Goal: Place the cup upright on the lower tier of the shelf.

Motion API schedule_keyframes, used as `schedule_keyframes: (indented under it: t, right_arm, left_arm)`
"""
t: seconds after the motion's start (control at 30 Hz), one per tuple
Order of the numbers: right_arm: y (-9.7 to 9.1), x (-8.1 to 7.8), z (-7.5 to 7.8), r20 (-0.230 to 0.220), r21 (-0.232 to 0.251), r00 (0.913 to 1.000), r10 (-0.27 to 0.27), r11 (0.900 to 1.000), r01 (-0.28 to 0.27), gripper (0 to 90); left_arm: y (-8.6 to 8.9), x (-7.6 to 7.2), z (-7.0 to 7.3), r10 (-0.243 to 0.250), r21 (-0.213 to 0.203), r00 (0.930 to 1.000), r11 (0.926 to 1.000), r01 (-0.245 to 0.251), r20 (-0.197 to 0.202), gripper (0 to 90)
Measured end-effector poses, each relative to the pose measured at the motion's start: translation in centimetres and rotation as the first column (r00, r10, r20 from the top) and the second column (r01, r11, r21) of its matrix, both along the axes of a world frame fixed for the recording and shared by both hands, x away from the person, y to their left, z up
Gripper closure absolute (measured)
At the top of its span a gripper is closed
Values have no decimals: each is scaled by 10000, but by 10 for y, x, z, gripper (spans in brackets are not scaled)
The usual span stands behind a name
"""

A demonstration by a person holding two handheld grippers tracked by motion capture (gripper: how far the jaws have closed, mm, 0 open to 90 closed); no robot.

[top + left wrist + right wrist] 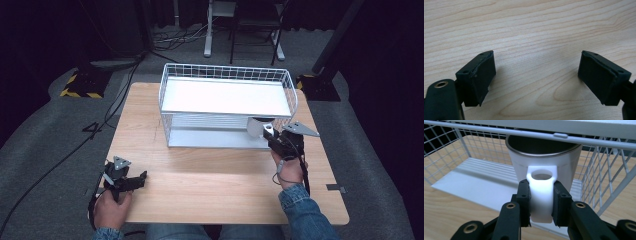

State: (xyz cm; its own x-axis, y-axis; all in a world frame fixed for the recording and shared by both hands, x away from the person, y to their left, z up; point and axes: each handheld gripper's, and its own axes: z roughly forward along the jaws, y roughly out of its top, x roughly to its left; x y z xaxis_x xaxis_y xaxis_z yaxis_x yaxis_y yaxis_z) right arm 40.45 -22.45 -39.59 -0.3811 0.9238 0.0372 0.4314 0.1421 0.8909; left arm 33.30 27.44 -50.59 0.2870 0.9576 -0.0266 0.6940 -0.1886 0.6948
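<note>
White mug (544,167) handle clamped in right tongs (541,202), at rack's (227,97) lower shelf, left tongs (536,75) wide

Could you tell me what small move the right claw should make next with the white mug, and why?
Probably ease the white mug further in onto the lower shelf of the wire rack. The right claw is shut on its handle, and the mug's rim sits just under the upper shelf's front wire, so keep it low.

The rack's upper shelf (225,97) hides most of the white cup (256,128).
</note>
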Motion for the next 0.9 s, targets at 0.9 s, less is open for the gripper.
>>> schedule_keyframes:
  t: [0.9]
  right_arm:
    - [13,49,-39,-156,148,9976,-671,9976,673,713]
  left_arm:
    - [0,0,0,-8,3,10000,10000,8,5,149]
